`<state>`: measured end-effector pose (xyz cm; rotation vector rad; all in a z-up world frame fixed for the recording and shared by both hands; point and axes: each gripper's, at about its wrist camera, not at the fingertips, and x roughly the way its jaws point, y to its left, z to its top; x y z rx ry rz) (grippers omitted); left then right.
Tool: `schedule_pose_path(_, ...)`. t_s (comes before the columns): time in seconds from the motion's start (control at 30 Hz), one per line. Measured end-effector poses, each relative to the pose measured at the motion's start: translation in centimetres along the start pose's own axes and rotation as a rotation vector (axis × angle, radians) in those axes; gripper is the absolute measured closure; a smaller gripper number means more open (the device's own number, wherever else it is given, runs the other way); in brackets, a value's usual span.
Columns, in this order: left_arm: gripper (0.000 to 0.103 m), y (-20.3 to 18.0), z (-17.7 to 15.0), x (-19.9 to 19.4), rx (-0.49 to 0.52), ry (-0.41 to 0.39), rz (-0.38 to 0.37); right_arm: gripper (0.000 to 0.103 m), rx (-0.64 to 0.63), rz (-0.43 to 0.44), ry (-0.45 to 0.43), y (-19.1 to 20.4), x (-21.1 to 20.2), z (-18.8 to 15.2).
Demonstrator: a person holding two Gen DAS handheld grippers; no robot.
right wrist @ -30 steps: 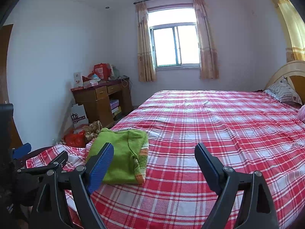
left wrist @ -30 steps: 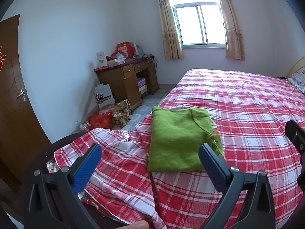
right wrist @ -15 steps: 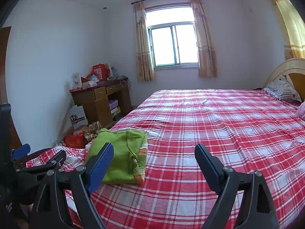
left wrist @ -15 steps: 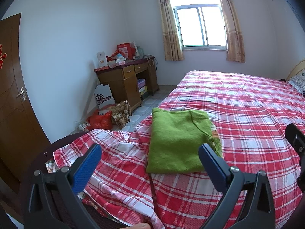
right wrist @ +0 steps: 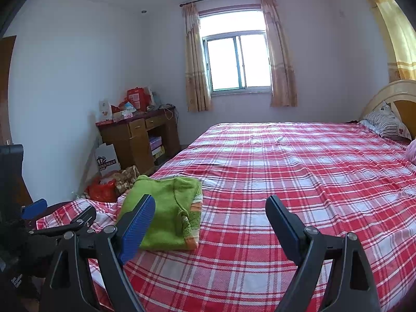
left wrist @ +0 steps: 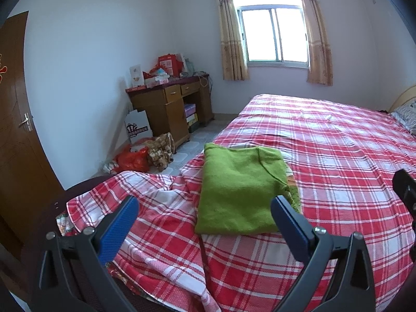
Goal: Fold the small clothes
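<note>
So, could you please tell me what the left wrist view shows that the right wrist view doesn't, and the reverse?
Only the left wrist view shows the brown door with its handle and the sheet's rumpled corner. Only the right wrist view shows the headboard, the pillow, the ceiling lights and the curtain rod. Both show the folded green sweater on the red plaid bed, the cluttered desk, the window, and open, empty tongs: left, right.
</note>
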<state>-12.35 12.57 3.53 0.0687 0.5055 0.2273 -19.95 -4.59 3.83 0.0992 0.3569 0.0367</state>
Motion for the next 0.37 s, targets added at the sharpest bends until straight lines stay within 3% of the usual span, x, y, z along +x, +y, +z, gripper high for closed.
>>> schedule_pose_path(0.37, 0.000, -0.37, 0.00, -0.36, 0.022, -0.034, 0.021, 0.016, -0.001, 0.004, 0.013, 0.36, 0.19, -0.17)
